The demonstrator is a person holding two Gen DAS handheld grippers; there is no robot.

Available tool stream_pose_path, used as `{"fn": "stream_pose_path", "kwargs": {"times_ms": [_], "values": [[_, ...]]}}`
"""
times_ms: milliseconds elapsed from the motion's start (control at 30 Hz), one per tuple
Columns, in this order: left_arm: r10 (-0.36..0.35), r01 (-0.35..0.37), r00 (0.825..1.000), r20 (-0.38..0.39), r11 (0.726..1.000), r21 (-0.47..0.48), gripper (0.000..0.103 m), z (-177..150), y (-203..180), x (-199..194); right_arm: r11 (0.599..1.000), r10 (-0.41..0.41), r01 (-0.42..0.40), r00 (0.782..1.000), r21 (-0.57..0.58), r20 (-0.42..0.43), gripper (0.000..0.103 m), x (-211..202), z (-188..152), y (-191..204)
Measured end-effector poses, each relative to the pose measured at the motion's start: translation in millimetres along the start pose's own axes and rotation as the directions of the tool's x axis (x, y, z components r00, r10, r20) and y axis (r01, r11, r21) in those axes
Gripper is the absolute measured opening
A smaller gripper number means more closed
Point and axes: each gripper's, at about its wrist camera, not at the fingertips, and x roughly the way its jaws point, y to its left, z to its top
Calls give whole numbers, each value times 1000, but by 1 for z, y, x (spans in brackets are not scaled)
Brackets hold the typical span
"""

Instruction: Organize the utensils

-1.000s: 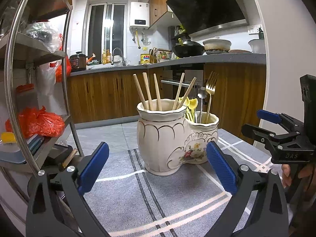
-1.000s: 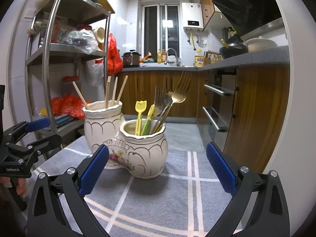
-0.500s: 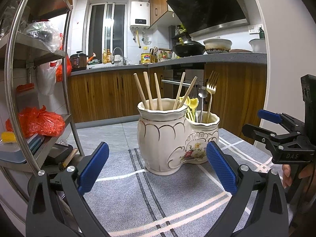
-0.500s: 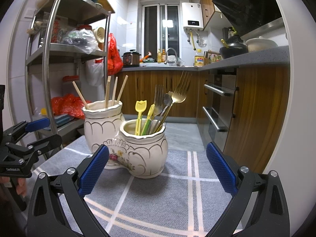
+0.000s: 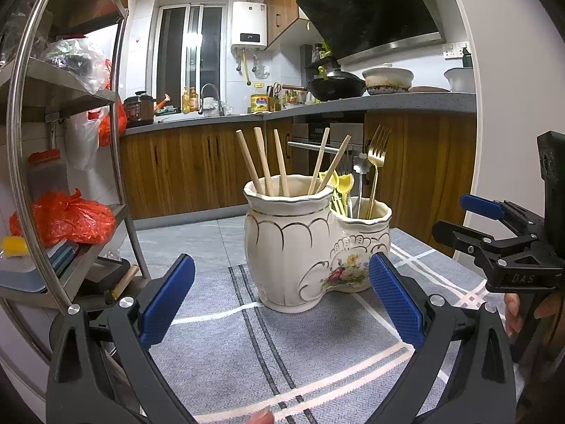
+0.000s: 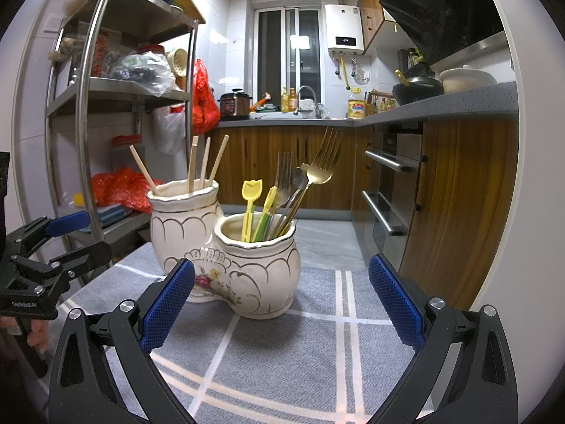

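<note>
Utensils stand upright, handles down, in a two-pot holder [image 6: 226, 268] on the grey cloth [image 6: 282, 353] — five chopsticks [image 5: 263, 166] fanned in the taller pot, forks [image 6: 317, 173], a spoon and small yellow-green picks [image 6: 250, 208] in the lower one. The left gripper [image 5: 280, 302] and right gripper [image 6: 280, 302] sit near — both wide, empty, touching nothing.

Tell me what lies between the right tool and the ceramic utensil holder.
Nothing but bare grey striped cloth: in the right wrist view the open right tool faces the ceramic utensil holder across an empty stretch.
</note>
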Motion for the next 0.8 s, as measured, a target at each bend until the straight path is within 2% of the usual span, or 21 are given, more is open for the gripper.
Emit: {"fn": "stream_pose_path", "kwargs": {"times_ms": [800], "values": [[8, -8, 1000, -1, 1000, -4, 97, 1, -1, 0, 1000, 0, 0, 1000, 0, 0, 98, 0, 0, 0]]}}
